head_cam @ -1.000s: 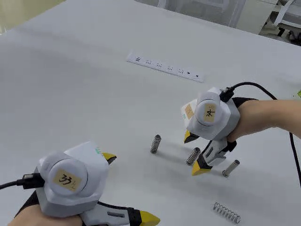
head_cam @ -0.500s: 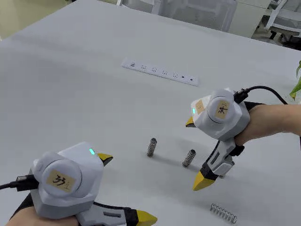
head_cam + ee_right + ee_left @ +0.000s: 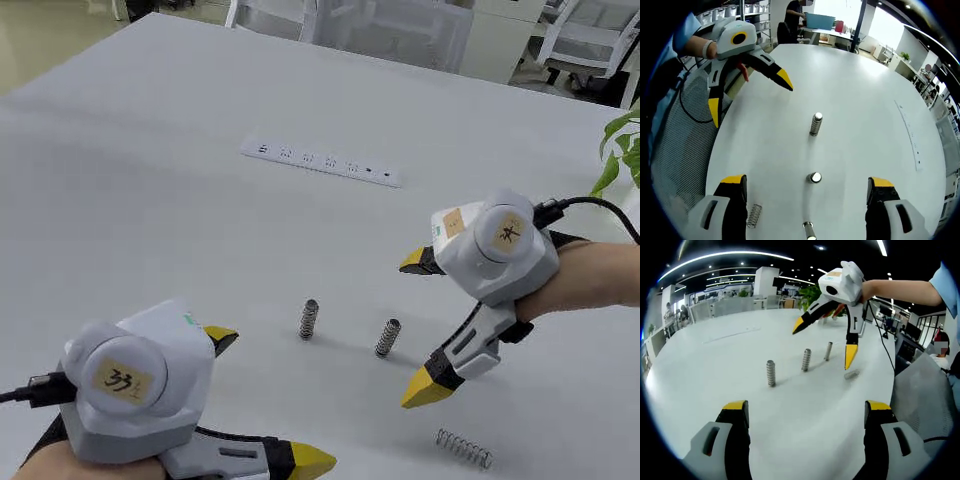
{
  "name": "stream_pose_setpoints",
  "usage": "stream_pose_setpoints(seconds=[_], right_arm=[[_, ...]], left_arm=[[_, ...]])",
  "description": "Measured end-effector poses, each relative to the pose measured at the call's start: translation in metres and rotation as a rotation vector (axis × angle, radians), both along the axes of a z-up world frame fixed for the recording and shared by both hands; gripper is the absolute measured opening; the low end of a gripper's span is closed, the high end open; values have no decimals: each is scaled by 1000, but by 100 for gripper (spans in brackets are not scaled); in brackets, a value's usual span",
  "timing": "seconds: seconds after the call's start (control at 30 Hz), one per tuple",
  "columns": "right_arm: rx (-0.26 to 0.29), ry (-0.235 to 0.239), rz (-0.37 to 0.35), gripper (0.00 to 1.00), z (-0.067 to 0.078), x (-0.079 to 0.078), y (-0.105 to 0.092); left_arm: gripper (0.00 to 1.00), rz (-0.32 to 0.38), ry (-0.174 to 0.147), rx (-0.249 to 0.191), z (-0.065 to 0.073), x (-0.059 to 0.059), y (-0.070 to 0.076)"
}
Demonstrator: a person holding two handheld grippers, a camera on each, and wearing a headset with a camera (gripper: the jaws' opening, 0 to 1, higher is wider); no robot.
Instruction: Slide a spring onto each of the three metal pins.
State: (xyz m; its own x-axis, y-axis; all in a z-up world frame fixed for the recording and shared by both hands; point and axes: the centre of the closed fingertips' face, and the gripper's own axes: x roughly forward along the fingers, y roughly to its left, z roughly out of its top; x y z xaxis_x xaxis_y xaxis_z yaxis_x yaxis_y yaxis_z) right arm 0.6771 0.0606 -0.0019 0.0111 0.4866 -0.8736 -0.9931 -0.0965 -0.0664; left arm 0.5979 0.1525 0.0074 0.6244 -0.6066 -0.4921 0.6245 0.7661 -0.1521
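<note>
My left claw [image 3: 806,410] and right claw [image 3: 407,335] are spread wide, empty. Coiled springs [image 3: 308,318] sleeve one pin [image 3: 817,116] and a second pin [image 3: 815,177]; the third pin [image 3: 828,351] stands bare; a loose spring [image 3: 464,449] lies on the grey surface [image 3: 150,200].

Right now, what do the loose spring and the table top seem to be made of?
The loose spring looks like thin steel wire, bare and shiny: silver coils with small glints. The table top seems matte pale-grey laminate or painted board, with only soft reflections; I am not certain.

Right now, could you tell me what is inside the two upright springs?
Each upright spring holds a metal pin: shiny round tops show at the coil ends. The shafts are hidden by the coils.
</note>
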Motion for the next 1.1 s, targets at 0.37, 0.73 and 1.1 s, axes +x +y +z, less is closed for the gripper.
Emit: stream_pose_setpoints(seconds=[0.37, 0.73, 1.1], right_arm=[[34, -6, -69, 99, 11, -7, -29], [69, -4, -143, 99, 13, -21, -49], [93, 6, -242, 99, 8, -38, -79]], left_arm=[[95, -31, -16, 1, 7, 4, -8], [94, -70, -19, 3, 7, 5, -18], [94, -115, -7, 11, 3, 4, -28]])
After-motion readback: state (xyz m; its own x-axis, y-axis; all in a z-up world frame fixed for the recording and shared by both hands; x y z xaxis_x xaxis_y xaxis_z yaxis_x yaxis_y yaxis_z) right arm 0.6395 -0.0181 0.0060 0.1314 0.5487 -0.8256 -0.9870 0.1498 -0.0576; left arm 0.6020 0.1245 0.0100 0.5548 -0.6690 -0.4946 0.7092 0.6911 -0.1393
